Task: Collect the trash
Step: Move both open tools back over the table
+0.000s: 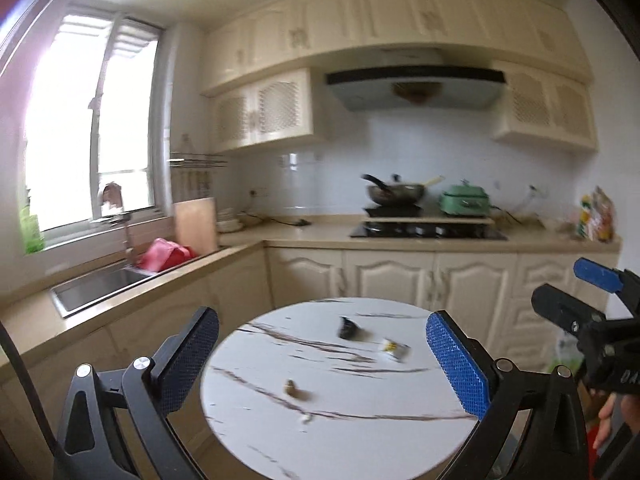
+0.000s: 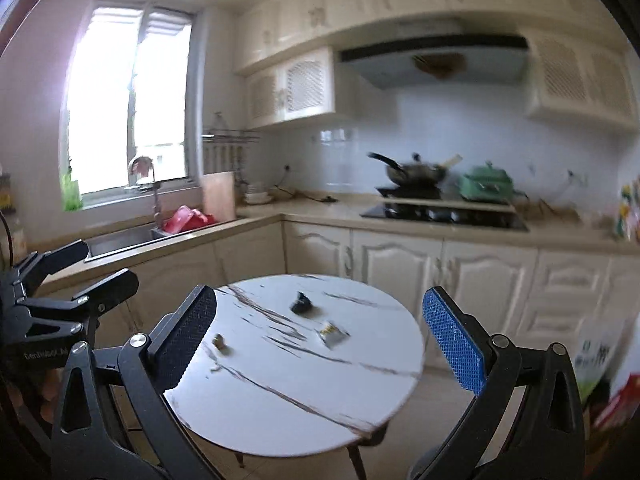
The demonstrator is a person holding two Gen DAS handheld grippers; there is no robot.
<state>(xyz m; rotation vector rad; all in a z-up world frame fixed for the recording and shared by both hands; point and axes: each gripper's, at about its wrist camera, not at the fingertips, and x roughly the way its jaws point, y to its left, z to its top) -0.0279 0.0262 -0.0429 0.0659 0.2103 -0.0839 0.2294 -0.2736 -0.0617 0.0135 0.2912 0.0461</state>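
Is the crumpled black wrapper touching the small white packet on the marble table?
Apart. The right wrist view shows bare marble between black wrapper and white packet.

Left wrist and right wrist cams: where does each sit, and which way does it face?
Left wrist: on the left gripper, jaws open, facing the round marble table and stove counter; right gripper shows at right.
Right wrist: on the right gripper, jaws open, same direction; left gripper at left.
Shared: table, black wrapper, sink.
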